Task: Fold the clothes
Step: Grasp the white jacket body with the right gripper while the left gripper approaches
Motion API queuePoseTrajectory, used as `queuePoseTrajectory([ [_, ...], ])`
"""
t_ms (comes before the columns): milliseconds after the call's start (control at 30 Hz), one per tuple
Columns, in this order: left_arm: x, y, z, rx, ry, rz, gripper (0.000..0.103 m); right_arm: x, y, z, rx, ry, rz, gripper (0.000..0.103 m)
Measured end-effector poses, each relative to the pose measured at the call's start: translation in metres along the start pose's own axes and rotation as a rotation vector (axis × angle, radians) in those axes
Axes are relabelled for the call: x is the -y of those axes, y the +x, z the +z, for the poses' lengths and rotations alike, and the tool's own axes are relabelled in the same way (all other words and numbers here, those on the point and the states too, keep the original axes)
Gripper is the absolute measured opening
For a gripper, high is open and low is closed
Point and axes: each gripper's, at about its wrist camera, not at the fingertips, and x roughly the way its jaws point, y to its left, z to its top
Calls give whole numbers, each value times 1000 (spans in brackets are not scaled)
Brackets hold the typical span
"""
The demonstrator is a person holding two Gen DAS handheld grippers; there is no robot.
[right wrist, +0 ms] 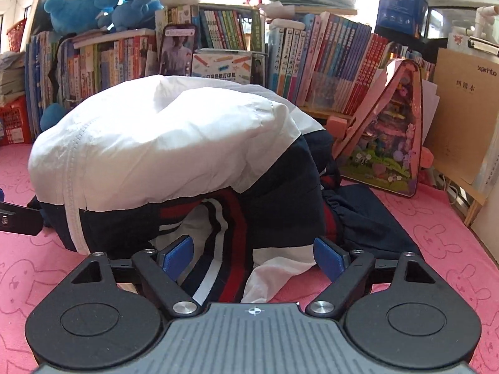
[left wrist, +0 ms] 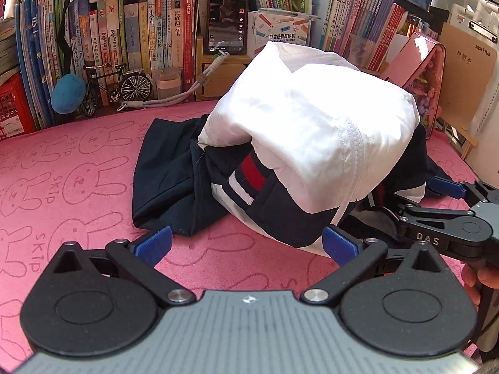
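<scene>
A white and navy jacket (left wrist: 312, 131) with a red and white striped band lies bunched in a puffy heap on the pink rabbit-print mat (left wrist: 62, 187). It also fills the right wrist view (right wrist: 162, 149). My left gripper (left wrist: 248, 246) is open, its blue pads at the heap's near edge, gripping nothing. My right gripper (right wrist: 254, 257) is open, with the striped hem lying between its pads. The right gripper also shows in the left wrist view (left wrist: 443, 187), at the heap's right side.
Shelves of books (left wrist: 131, 40) line the back. A phone (left wrist: 227, 15) leans there, with a model bicycle (left wrist: 118, 87) and a blue plush (left wrist: 67, 93). A pink toy case (right wrist: 389, 131) and a brown clipboard (right wrist: 464, 109) stand at the right.
</scene>
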Motion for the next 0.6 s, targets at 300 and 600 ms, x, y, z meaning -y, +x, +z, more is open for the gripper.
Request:
queuePoseTrajectory([
  [300, 12, 26, -15, -50, 98, 109, 103, 5, 55, 7, 12, 59, -152, 37],
  [600, 22, 37, -8, -33, 86, 66, 103, 119, -30, -27, 124, 366, -253, 23],
])
